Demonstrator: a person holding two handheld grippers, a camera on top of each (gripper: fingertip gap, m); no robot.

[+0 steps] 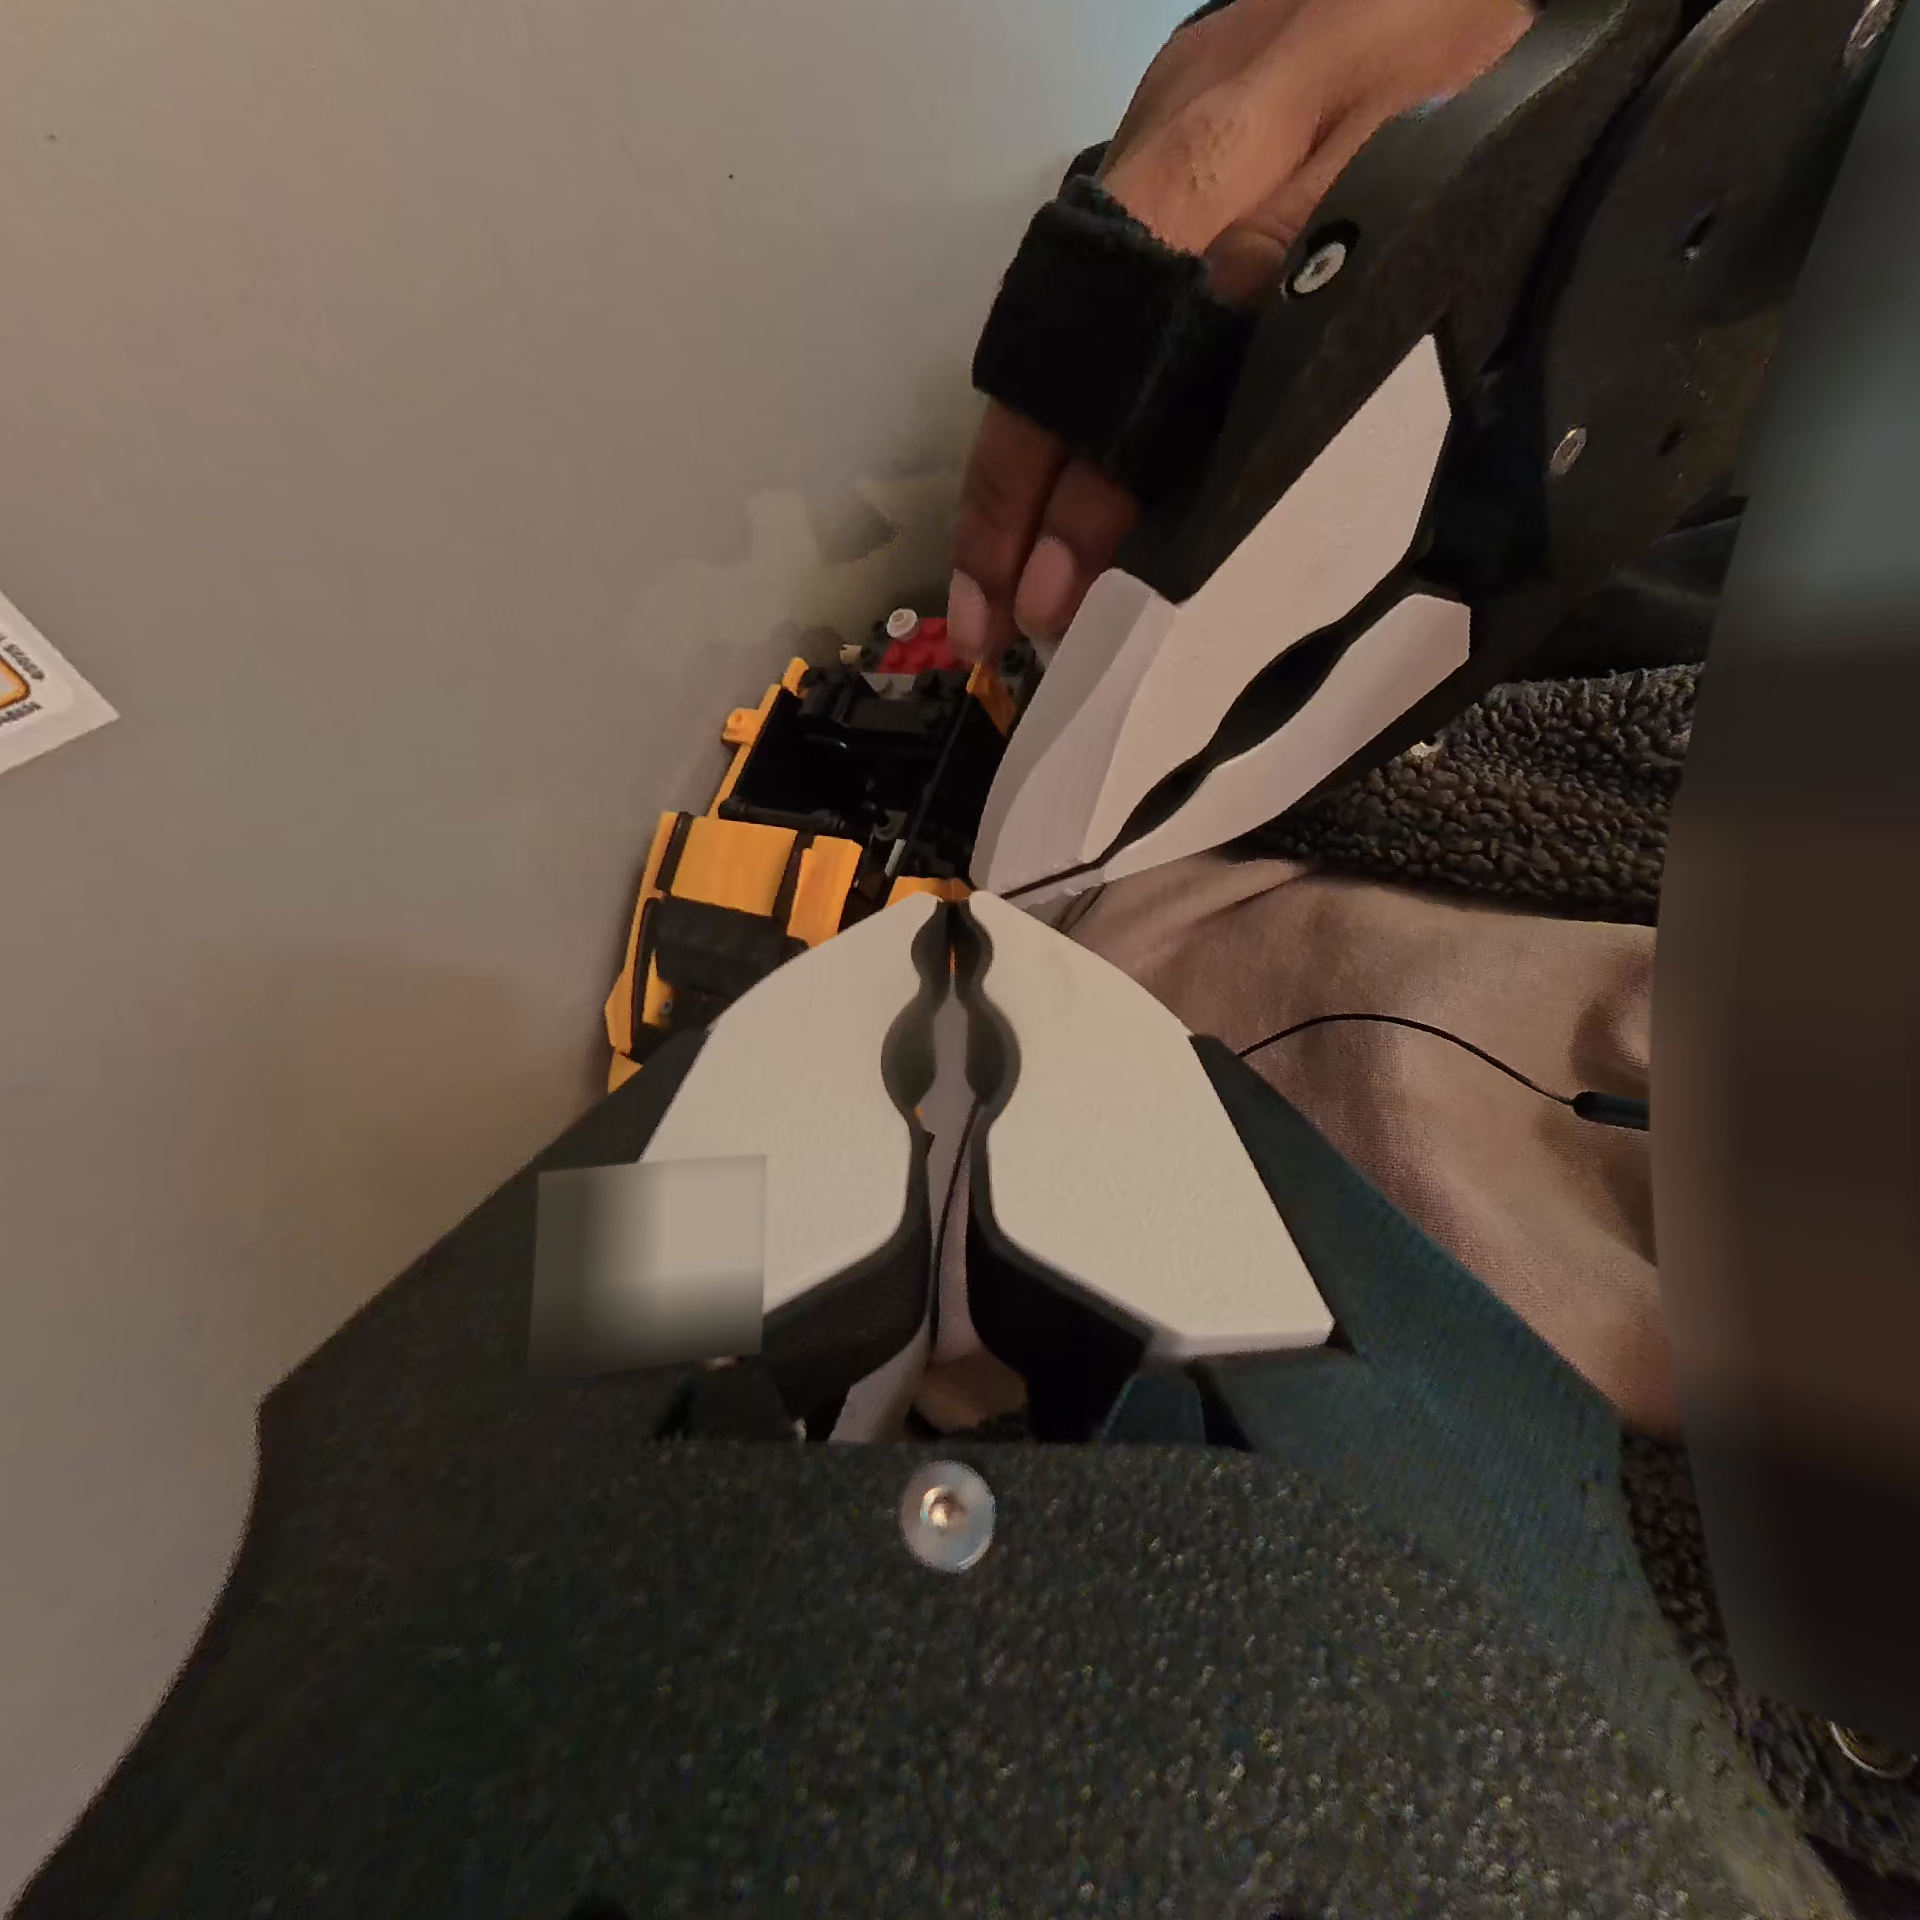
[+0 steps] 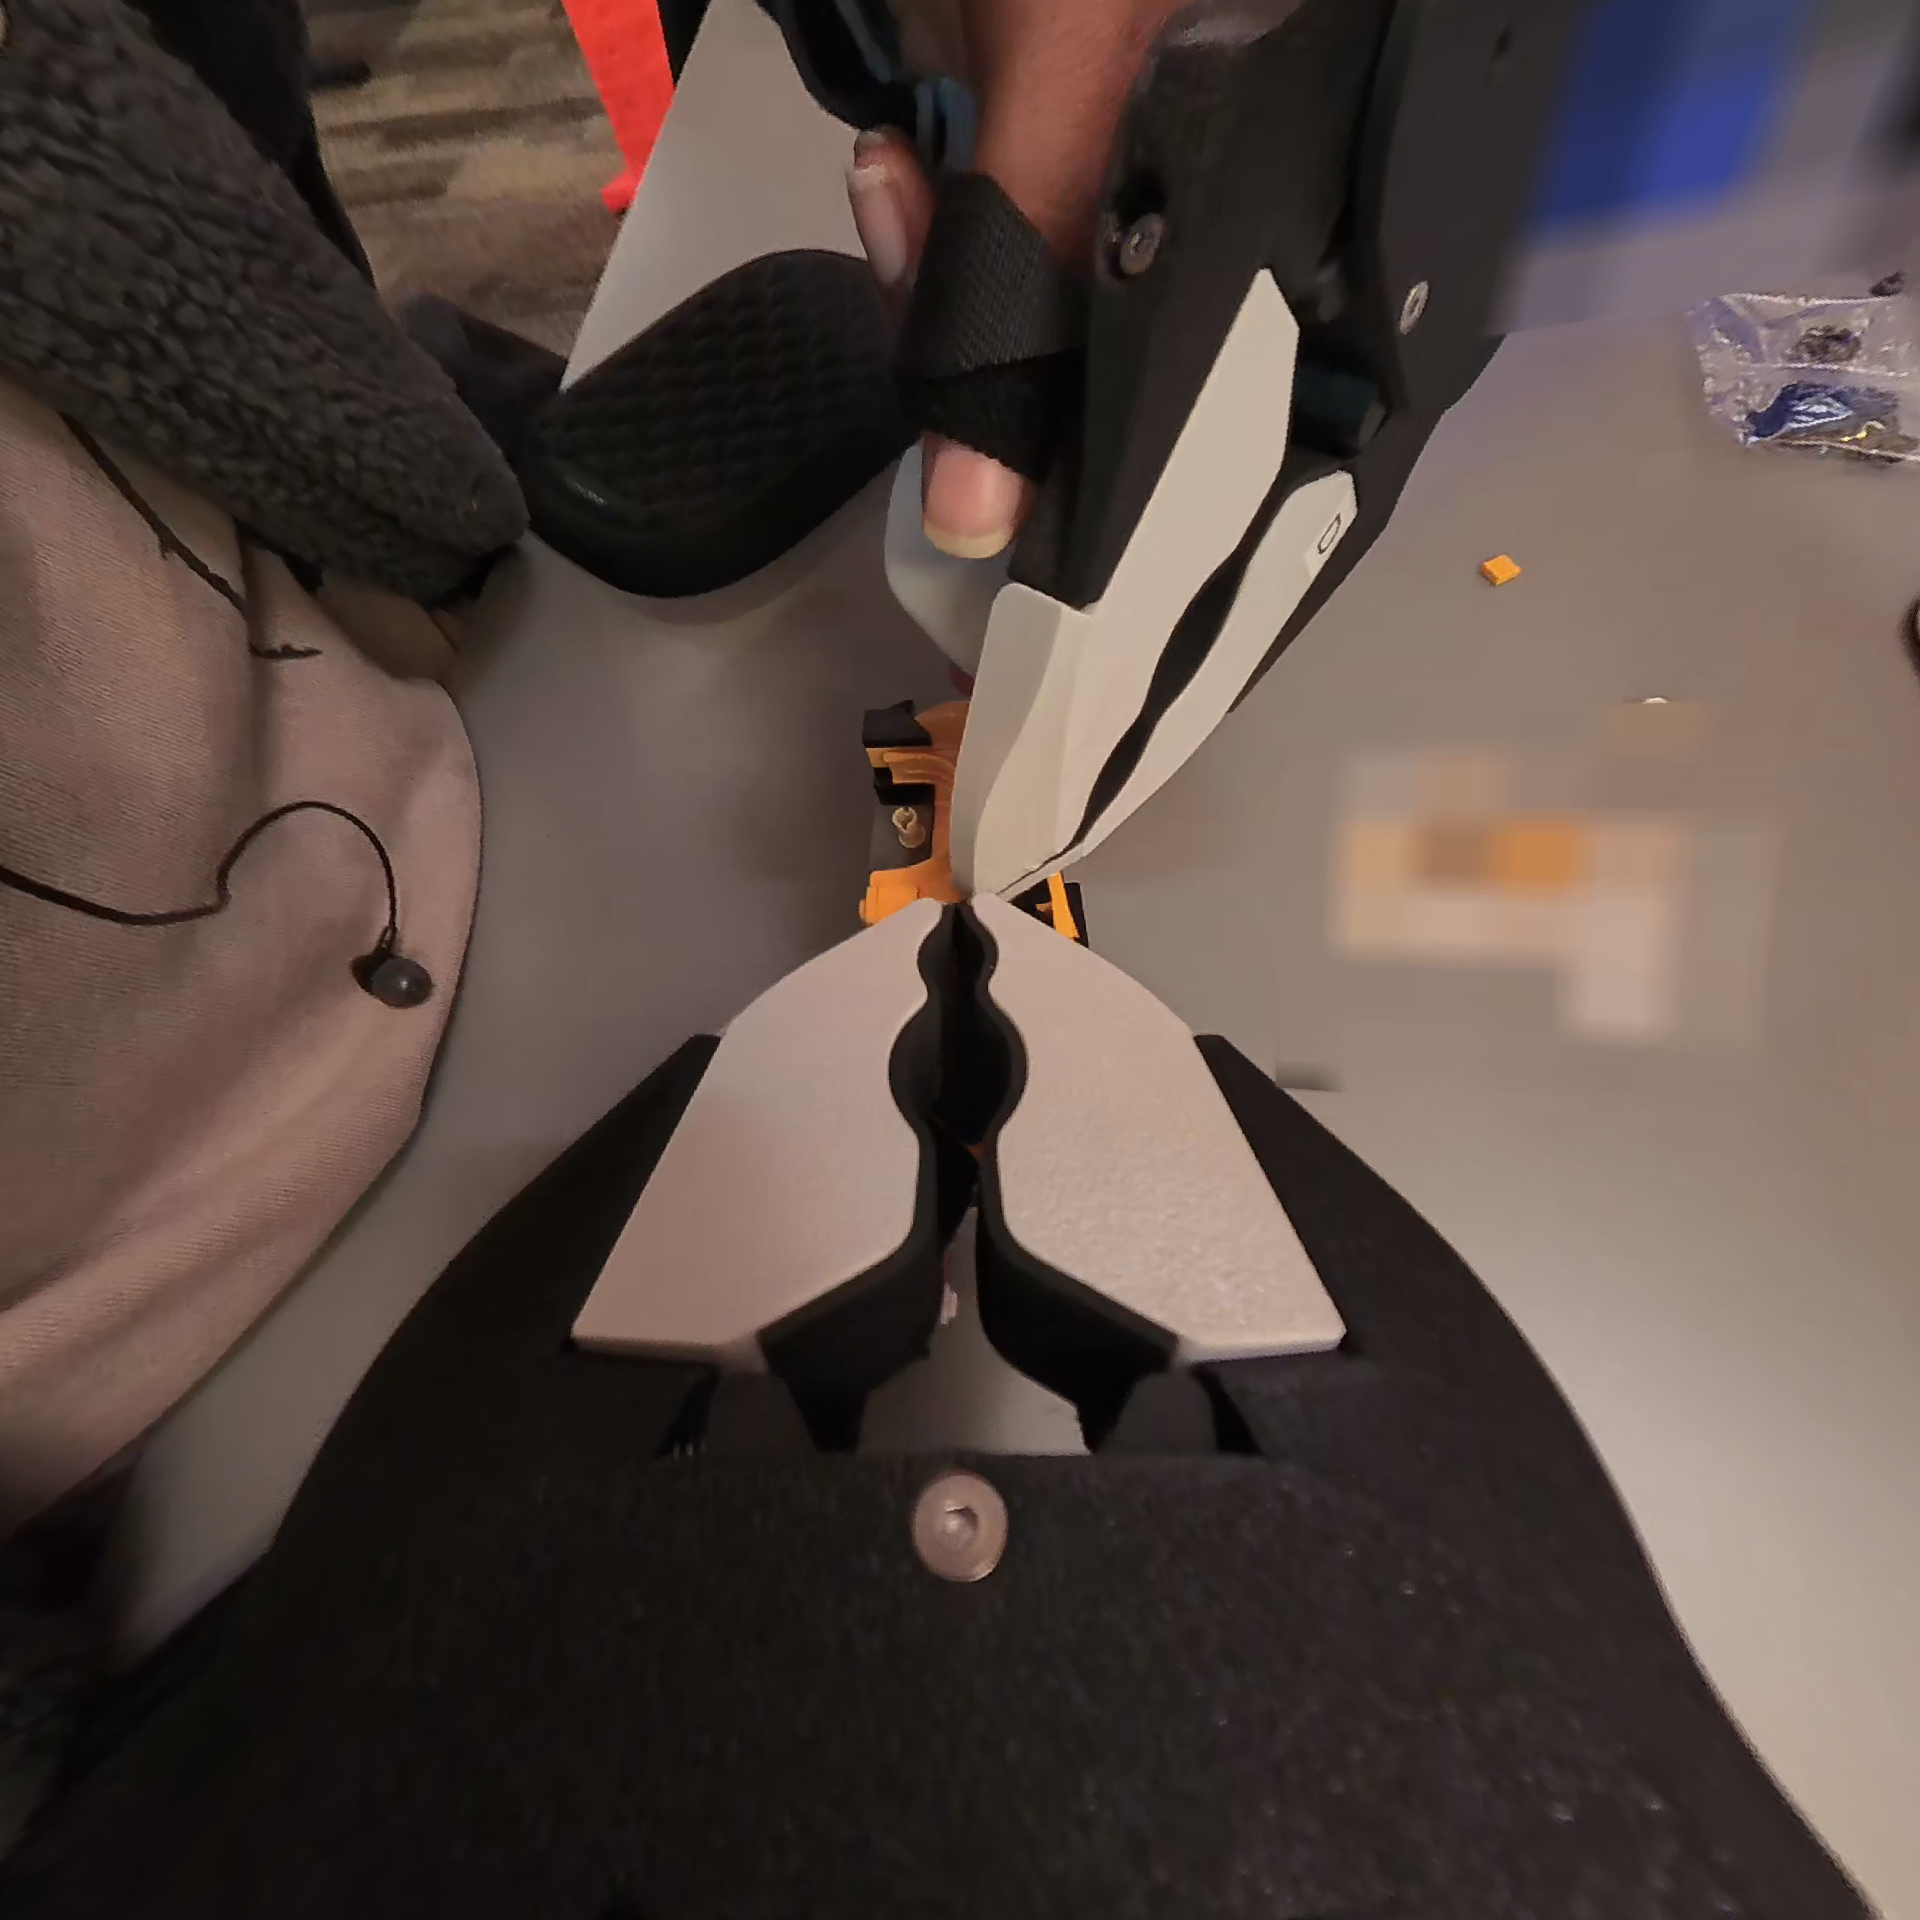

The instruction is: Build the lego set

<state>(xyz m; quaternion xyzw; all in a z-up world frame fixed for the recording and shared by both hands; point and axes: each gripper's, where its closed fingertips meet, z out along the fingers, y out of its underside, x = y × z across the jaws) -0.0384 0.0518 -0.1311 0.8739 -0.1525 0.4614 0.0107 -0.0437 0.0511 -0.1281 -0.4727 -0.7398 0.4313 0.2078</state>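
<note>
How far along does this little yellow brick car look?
Much of the yellow-and-black brick car stands built on the grey table. Both tools, left and right, are shut, tips meeting right at the car. A loose yellow piece and a bag of parts remain unused.

Each gripper (image 1: 954,909) (image 2: 961,909) has a black grainy body, two pale grey fingers (image 2: 831,1122) with wavy black inner edges, and a silver screw (image 2: 958,1527) in the middle. A black fabric strap (image 1: 1091,343) goes around the person's fingers.
</note>
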